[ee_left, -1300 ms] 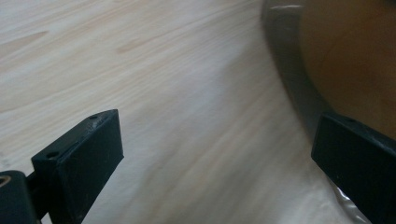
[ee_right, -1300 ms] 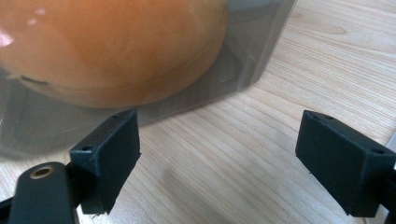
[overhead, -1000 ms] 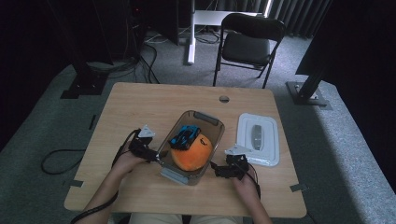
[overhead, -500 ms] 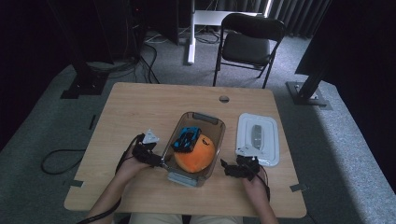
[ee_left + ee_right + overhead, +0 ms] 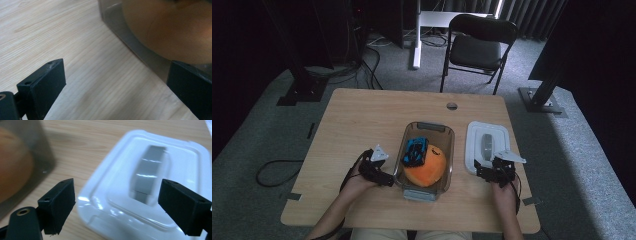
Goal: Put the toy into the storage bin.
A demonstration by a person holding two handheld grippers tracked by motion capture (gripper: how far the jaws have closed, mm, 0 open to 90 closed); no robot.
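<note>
A clear plastic container [image 5: 447, 131] stands mid-table with an orange plush ball [image 5: 426, 170] and a blue toy car [image 5: 414, 151] inside. Its white lid [image 5: 487, 146], with a grey handle [image 5: 487, 143], lies flat to the right. My left gripper [image 5: 384, 176] is open beside the container's left wall; in the left gripper view the wall [image 5: 140, 48] runs between the jaws with the orange ball [image 5: 175, 30] behind it. My right gripper [image 5: 484, 170] is open at the lid's near edge; in the right gripper view the lid [image 5: 150, 195] and its handle [image 5: 150, 173] lie between the jaws.
The wooden table [image 5: 362, 120] has a small round hole [image 5: 452, 106] near its far edge. A black folding chair [image 5: 477, 45] and a white desk leg [image 5: 417, 35] stand beyond the table. A cable [image 5: 272, 172] trails off the left side.
My right gripper has moved right, away from the container, to the near edge of the lid. My left gripper has shifted slightly nearer along the container's left wall.
</note>
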